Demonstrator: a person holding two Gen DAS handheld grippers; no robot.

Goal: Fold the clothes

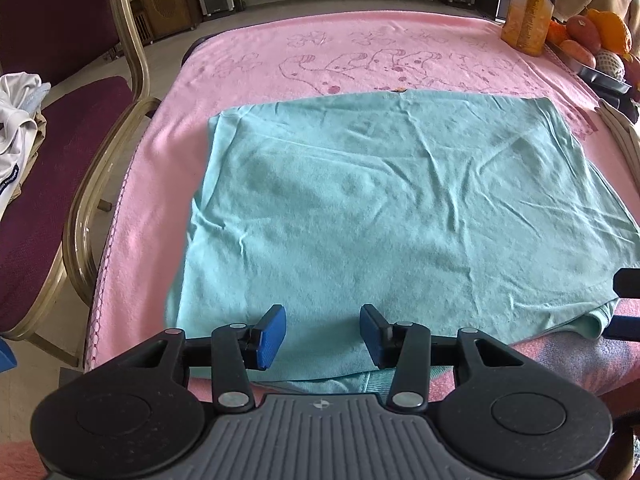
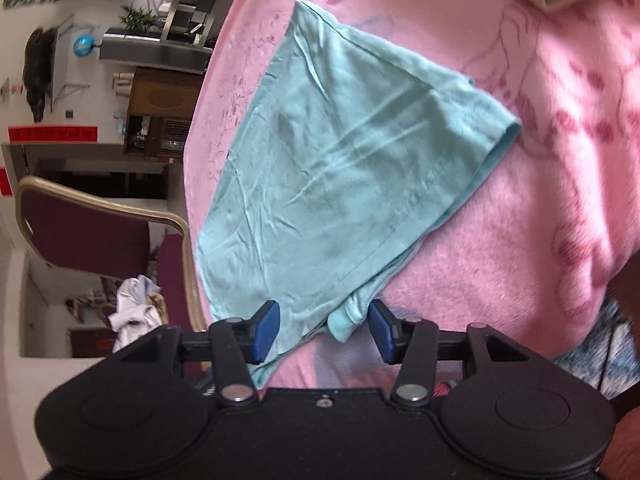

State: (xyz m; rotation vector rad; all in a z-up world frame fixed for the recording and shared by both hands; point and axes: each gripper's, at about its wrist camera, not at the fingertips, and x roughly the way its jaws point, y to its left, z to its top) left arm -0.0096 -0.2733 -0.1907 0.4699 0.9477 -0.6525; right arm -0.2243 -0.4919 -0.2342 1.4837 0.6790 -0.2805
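A: Left side?
B: A maroon chair (image 1: 60, 184); then the left gripper (image 1: 323, 334), jaws apart, holding nothing, above the teal garment's (image 1: 380, 208) near edge.

A: Right?
B: The right gripper (image 2: 323, 330), jaws parted, straddles its near corner without pinching; the garment lies folded on the pink blanket (image 2: 540, 200).

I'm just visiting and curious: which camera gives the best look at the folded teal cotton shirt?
The left wrist view: the folded teal cotton shirt lies nearly whole and sharp on the pink blanket. The right wrist view shows it tilted and slightly blurred, near corner between open jaws.
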